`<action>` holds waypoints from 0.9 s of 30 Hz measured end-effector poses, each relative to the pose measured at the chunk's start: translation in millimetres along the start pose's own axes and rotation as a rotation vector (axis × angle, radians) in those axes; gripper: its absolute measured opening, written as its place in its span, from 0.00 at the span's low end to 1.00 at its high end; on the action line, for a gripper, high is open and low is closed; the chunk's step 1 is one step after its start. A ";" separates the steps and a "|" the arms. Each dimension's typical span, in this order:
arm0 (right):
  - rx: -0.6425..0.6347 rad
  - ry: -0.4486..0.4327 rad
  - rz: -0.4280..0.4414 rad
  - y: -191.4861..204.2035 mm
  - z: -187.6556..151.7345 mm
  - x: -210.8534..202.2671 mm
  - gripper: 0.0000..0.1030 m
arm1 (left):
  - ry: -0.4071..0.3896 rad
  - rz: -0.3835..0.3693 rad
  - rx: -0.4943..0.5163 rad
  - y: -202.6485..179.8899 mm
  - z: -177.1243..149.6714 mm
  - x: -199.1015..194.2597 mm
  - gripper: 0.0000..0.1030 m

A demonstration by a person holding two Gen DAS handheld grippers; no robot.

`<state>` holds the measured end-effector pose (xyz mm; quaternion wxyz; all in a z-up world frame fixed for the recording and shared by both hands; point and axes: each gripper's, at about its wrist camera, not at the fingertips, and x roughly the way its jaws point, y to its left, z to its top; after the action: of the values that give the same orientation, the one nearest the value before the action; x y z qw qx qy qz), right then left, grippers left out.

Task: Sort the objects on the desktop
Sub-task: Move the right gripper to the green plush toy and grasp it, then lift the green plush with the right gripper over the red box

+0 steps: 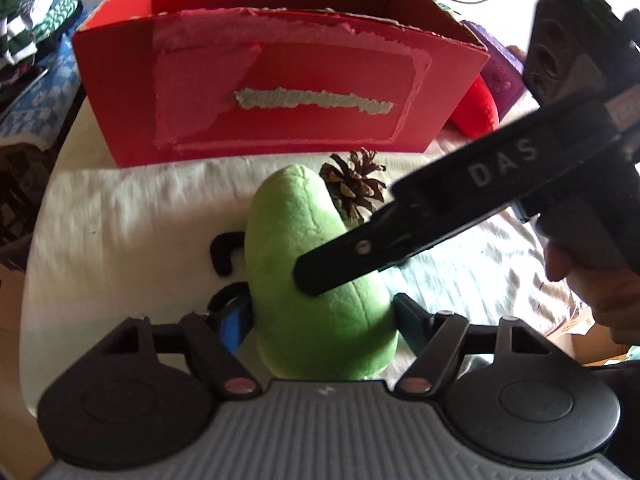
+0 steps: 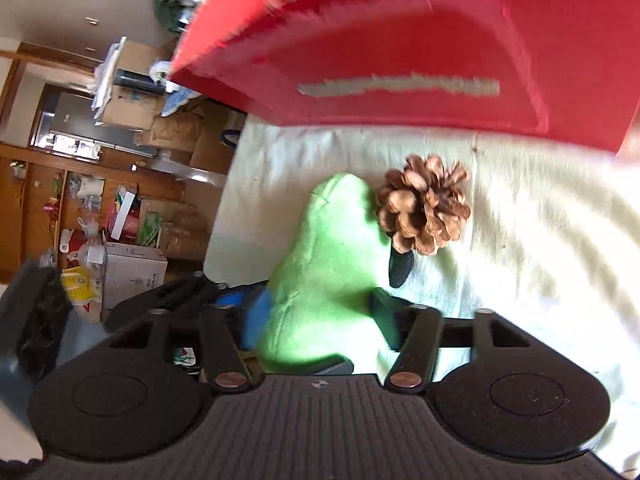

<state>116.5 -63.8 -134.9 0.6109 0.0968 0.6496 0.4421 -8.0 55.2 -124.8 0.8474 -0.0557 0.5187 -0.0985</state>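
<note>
The green toy (image 1: pixel 320 280) is soft, matt plush. The red box (image 1: pixel 280 92) is matt cardboard, its front face torn rough and fuzzy. The pine cone (image 2: pixel 426 204) has dry, woody scales. A wrinkled pale cloth (image 1: pixel 120 220) covers the bench.

We see a worktop (image 1: pixel 120 216) draped in a pale, wrinkled cloth. Directly on it lie a green plush toy (image 1: pixel 316 280) with black limbs, a brown pine cone (image 1: pixel 356 188) touching the toy's far side, a torn red cardboard box (image 1: pixel 280 92) behind both, and a red plush item (image 1: pixel 478 108) beside the box's right end.
</note>
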 end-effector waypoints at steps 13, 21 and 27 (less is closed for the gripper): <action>-0.135 -0.058 0.074 53.1 -2.0 -14.3 0.51 | -0.107 0.056 0.036 6.4 19.8 -66.7 0.67; -0.248 -0.271 0.053 90.3 -0.7 -57.8 0.51 | -0.301 0.055 0.126 -12.9 48.4 -120.8 0.67; -0.372 -0.515 -0.112 118.2 17.3 -108.0 0.51 | -0.427 -0.012 0.231 -23.9 115.5 -122.1 0.67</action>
<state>108.2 -58.1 25.9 0.7858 0.0564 0.3862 0.4798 38.1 58.4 38.6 0.9380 0.0187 0.3127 -0.1482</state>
